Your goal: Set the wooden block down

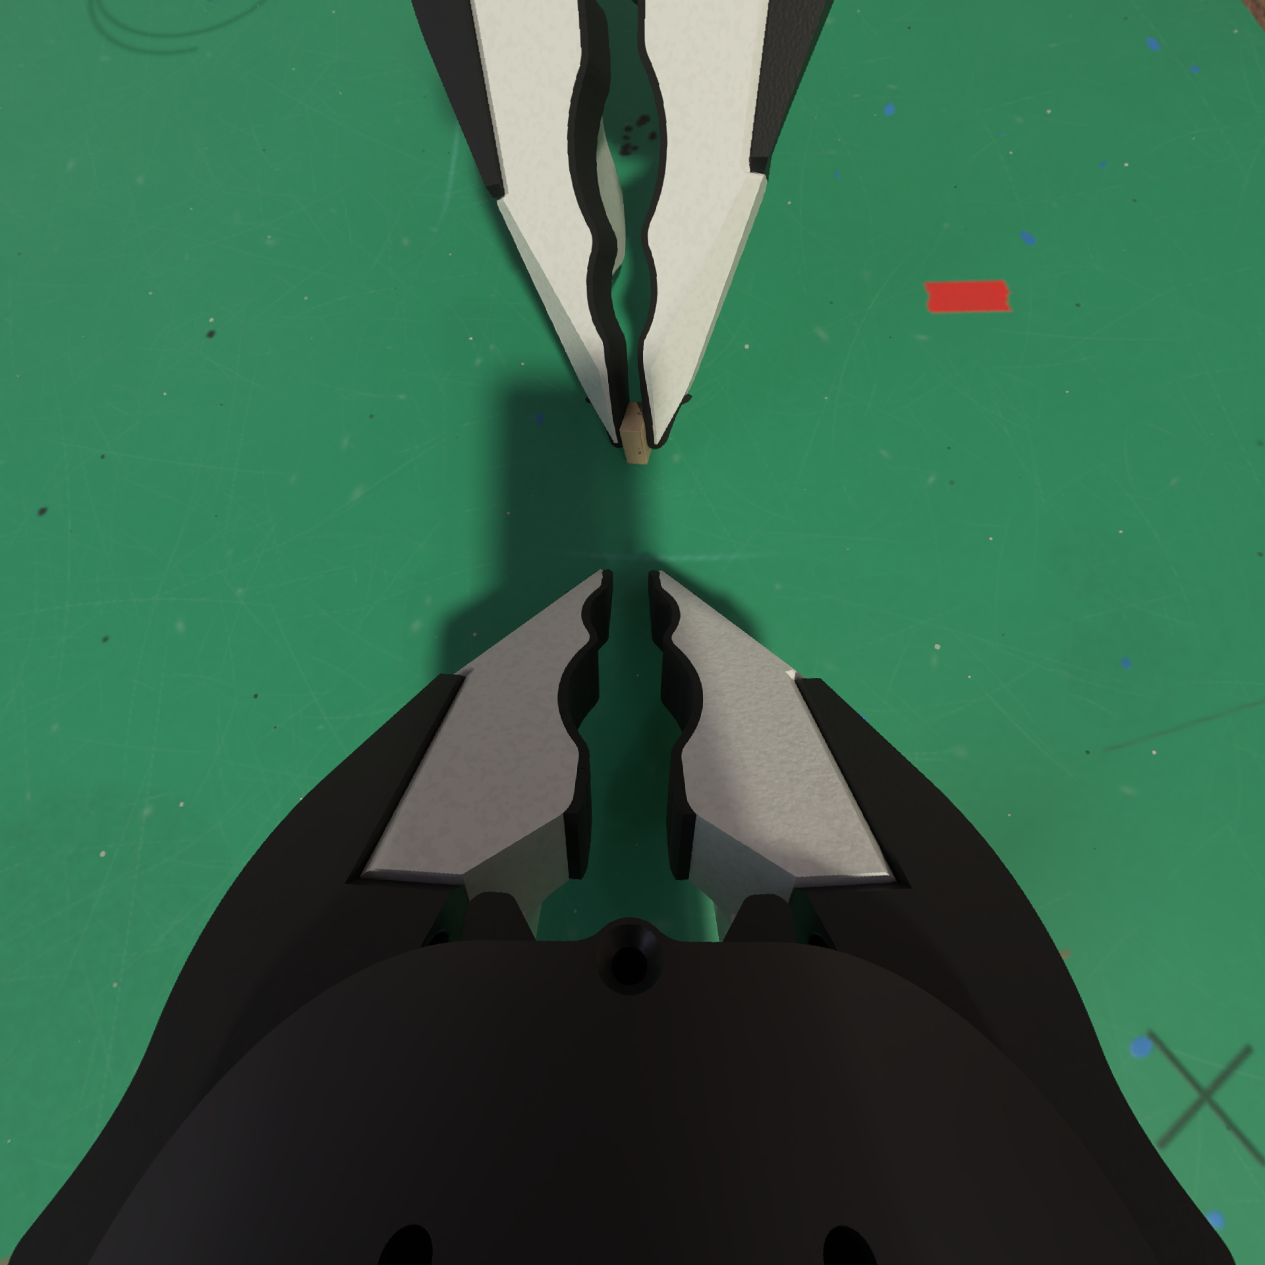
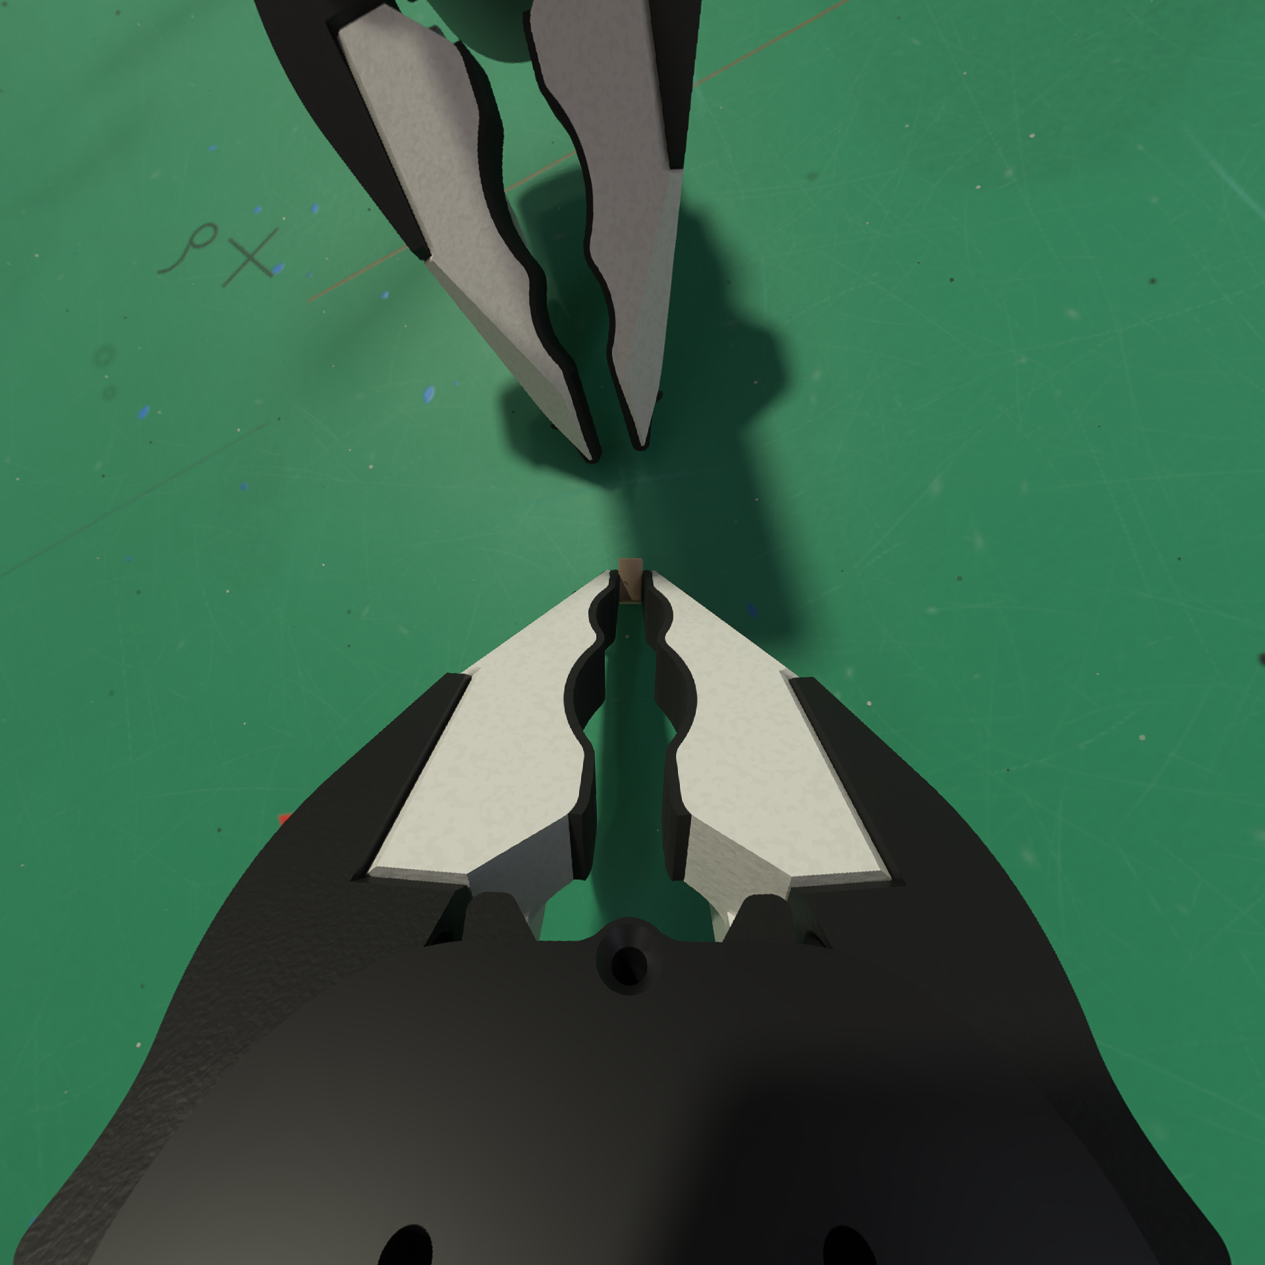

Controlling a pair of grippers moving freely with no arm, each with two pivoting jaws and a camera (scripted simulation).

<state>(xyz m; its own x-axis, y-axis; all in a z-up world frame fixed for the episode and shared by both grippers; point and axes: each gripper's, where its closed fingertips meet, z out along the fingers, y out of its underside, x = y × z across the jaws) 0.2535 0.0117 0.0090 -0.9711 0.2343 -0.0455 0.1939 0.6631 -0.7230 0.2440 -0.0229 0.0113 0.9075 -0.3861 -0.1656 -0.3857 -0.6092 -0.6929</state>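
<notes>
A small tan wooden block (image 2: 630,573) is pinched between the fingertips of my right gripper (image 2: 630,585), held just above the green mat (image 2: 958,479). In the left wrist view the same block (image 1: 634,446) sticks out of the tips of the right gripper (image 1: 635,438), which points toward me from the top. My left gripper (image 1: 630,578) faces it tip to tip, a short gap away. Its jaws stand narrowly apart with nothing between them. The left gripper also shows in the right wrist view (image 2: 616,452), empty.
The scratched green mat (image 1: 274,411) lies all around. A strip of red tape (image 1: 967,296) lies flat to the right. A pen cross (image 1: 1205,1095) marks the mat at the lower right, and also shows in the right wrist view (image 2: 252,257).
</notes>
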